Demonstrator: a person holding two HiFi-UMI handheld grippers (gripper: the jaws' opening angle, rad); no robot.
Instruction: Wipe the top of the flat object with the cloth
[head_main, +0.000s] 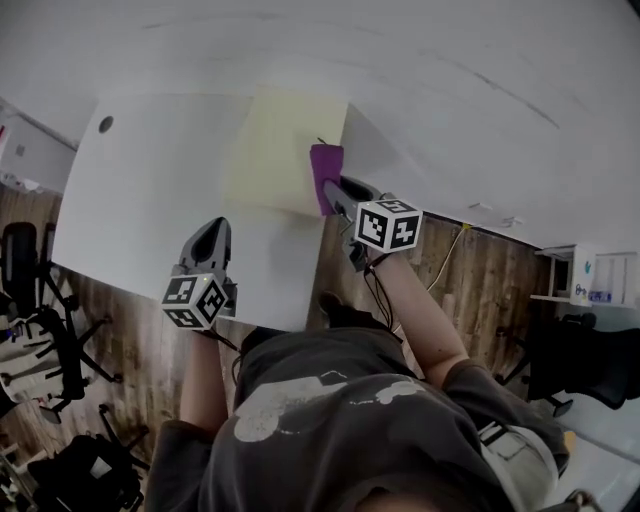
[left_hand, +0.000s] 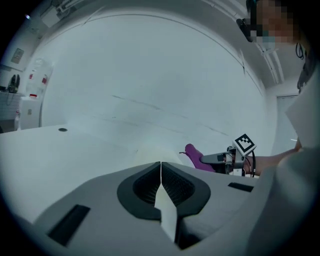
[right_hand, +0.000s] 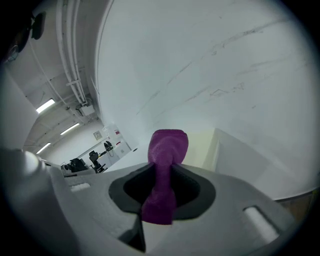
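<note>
Right hand-held gripper (head_main: 336, 192): jaws clamped on cloth (head_main: 325, 166), pinched mid-length so that a bunched end stands out past the tips as a wiping pad, w/ the tail left trailing back through the jaws. Held low at the right edge of flat object (head_main: 275, 150), prob. so a stroke can be started from that edge; contact w/ the surface can't be told

Left hand-held gripper (head_main: 211, 232): jaws closed together, nothing between. Parked over bare desk (head_main: 130, 190), apart from the flat object, apparently kept out of the wiping path

Cloth: purple, soft, nubby terry-type weave, rolled into a thick rounded wad. Judged compliant, likely to flatten under pressure

Flat object: pale yellow, thin, rectangular, matte, straight-edged. Laid flat near the desk's right edge, top face exposed. Judged light, so it could be dragged by the cloth if not steadied

Desk: white, smooth, rounded corner, small dark hole (head_main: 105, 124) toward one corner

Task status: wiping judged not yet begun, or at 1st stroke
</note>
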